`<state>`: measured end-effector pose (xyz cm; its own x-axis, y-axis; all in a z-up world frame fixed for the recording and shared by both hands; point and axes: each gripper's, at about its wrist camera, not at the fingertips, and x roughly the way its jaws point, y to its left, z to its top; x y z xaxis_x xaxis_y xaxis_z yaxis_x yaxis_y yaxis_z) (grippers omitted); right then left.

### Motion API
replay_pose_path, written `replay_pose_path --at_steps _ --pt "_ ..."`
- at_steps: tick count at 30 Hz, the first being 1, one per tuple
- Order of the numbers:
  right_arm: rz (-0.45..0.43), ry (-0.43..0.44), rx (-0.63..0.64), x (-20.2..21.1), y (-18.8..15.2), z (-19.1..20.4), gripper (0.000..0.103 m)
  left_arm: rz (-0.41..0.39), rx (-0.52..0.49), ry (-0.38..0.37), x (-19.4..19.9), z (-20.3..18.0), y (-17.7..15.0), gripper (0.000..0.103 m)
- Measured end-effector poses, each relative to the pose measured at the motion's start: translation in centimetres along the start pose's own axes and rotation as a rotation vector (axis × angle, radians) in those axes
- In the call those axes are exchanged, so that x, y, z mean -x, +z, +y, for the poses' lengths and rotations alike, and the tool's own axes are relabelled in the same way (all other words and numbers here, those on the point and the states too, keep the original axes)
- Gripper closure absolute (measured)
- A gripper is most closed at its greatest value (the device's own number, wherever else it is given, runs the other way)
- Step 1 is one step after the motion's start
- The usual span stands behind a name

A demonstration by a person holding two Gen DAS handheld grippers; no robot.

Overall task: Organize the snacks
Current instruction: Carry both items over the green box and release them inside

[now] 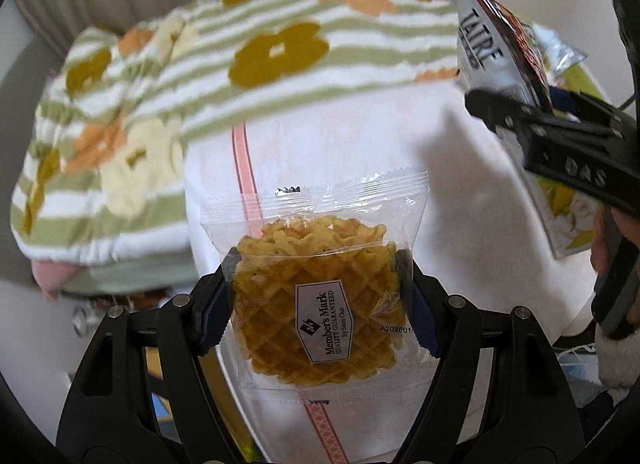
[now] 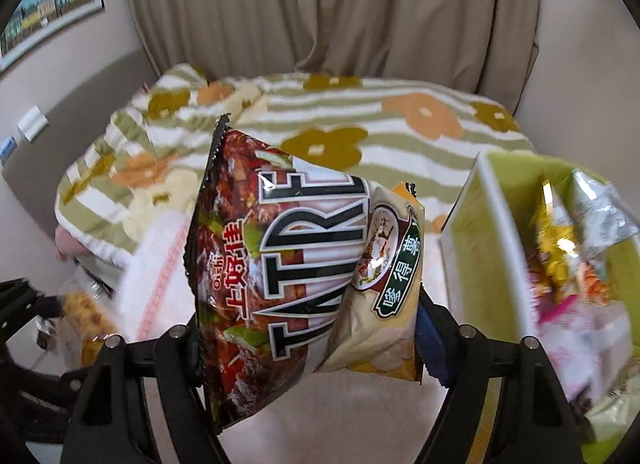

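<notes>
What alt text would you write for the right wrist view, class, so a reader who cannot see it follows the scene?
The right claw grips two snack bags together, a dark red bag and a pale yellow bag, held up above a bed with a striped floral blanket. A green box holding other snacks stands to the right.

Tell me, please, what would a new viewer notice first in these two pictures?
In the left view, the left gripper is shut on a clear waffle pack above a white cloth. In the right view, the right gripper pinches two chip bags together, beside a green box already holding snacks. A flowered blanket lies behind.
</notes>
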<state>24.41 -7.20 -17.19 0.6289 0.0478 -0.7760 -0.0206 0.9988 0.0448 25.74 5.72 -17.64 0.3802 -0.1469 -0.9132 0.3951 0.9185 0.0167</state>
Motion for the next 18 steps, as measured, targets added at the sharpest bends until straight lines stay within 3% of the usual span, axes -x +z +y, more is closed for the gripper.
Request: replay_pose_path --at_steps 9,18 --pt "-0.091 -0.018 -0.074 8.0 0.6 -2.2 0.028 -0.154 -0.078 -0.045 5.7 -3.8 4.6 0.032" --pt "-0.108 -0.063 -0.086 13.6 0.7 -11.8 0.028 -0.254 -0.138 -0.123 8.4 -14.5 10.4 0.032"
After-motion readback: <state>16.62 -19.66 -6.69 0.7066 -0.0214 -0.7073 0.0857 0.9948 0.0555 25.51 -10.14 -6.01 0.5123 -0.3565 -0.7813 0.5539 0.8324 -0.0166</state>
